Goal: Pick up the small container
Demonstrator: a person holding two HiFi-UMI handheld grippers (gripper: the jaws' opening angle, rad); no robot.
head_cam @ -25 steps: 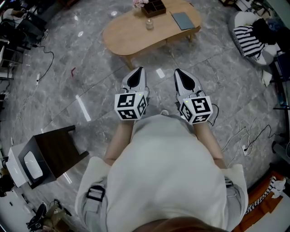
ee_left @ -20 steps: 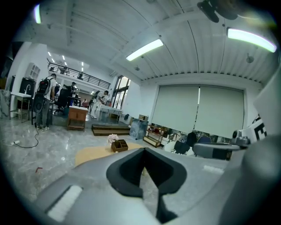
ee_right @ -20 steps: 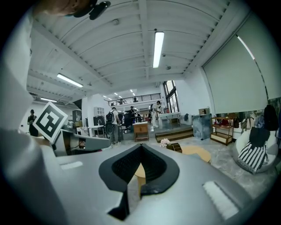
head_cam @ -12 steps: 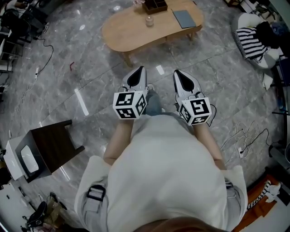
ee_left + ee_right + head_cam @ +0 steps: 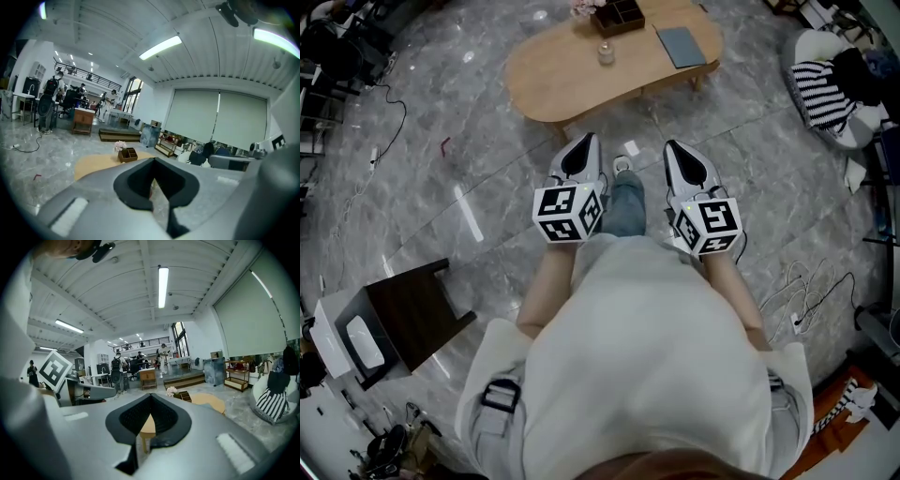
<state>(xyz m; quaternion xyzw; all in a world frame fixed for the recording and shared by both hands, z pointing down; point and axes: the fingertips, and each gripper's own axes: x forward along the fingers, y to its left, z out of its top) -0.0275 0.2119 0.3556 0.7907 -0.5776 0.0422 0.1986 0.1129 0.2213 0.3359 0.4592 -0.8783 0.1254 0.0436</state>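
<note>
Hanging side by side in front of the person, the left tongs and the right tongs point toward the oval wooden worktop. Both are over the grey stone floor, just short of the worktop's near edge. In the left gripper view the left tongs are pressed together at the tips, with nothing between them. The right gripper view shows the same for the right tongs: tips meeting, nothing held, nothing touched.

The small jar stands upright near the middle of the worktop, well apart from both tongs. Just beyond it, at the far edge, sits a brown divided box with pale flowers beside it. A grey-blue book lies flat toward the worktop's right end. A jeans-clad leg shows between the two tongs, with a shoe at its end. A dark stool stands on the floor at the person's left.
</note>
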